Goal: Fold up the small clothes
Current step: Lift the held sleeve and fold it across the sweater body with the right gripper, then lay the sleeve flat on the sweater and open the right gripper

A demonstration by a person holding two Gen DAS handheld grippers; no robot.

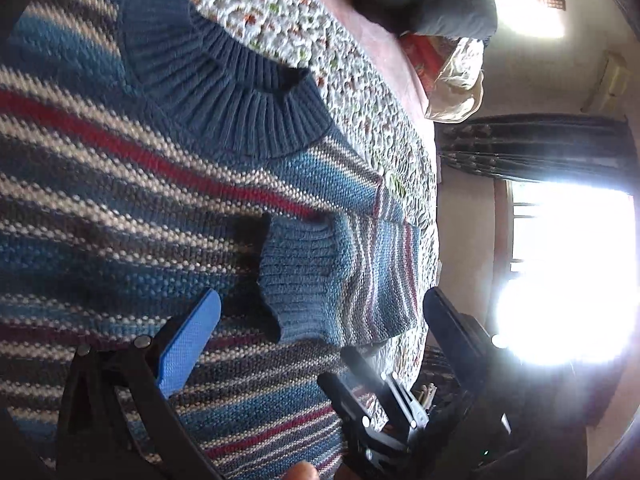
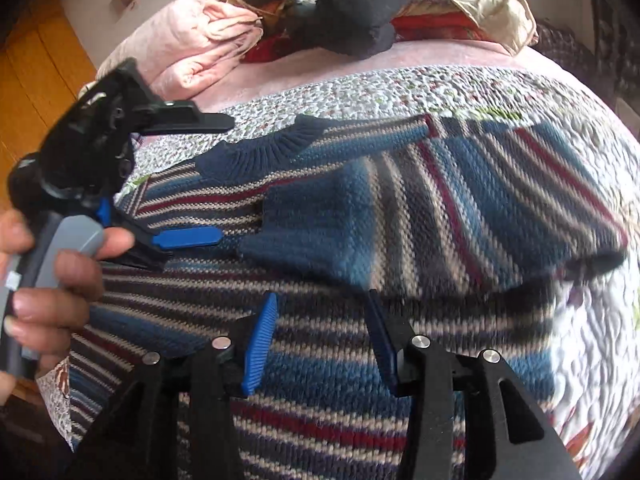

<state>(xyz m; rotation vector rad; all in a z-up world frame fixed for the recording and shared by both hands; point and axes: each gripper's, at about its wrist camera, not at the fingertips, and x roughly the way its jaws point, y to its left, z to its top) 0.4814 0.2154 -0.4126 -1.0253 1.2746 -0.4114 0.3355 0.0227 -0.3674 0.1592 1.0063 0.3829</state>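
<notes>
A: Well, where is the striped sweater (image 2: 320,280) laid?

B: It is spread flat on the floral quilt (image 2: 400,84) of the bed, with the ribbed navy collar (image 2: 264,148) turned toward the far edge, where a pink blanket (image 2: 188,44) and a dark cushion (image 2: 352,8) are piled. A cream cloth (image 2: 480,0) is seen at the far right corner.

A: And the sleeves?

B: 1 sleeve (image 2: 460,208) is folded across the chest, its blue cuff (image 2: 304,228) resting on the body near the middle. In the left wrist view a ribbed cuff (image 1: 296,268) is likewise seen lying on the body, with the collar (image 1: 224,88) above it.

A: How are the fingers of the right gripper (image 2: 320,340) held?

B: They are spread apart just above the lower body of the sweater; nothing is pinched between the 2 blue pads (image 2: 258,344).

A: And the left gripper (image 2: 196,180)?

B: It is seen from the side in the right wrist view, gripped by a hand (image 2: 48,280) at the left edge of the sweater. Its fingers are also spread wide, 1 black finger (image 2: 188,120) raised over the quilt and 1 blue pad (image 2: 186,238) low by the cuff. In its own view the left gripper (image 1: 320,316) is open around the cuff area, and whether the knit is touched cannot be told.

A: Anything beyond the bed?

B: A bright window (image 1: 568,272) under a dark curtain (image 1: 536,148) is seen.
</notes>
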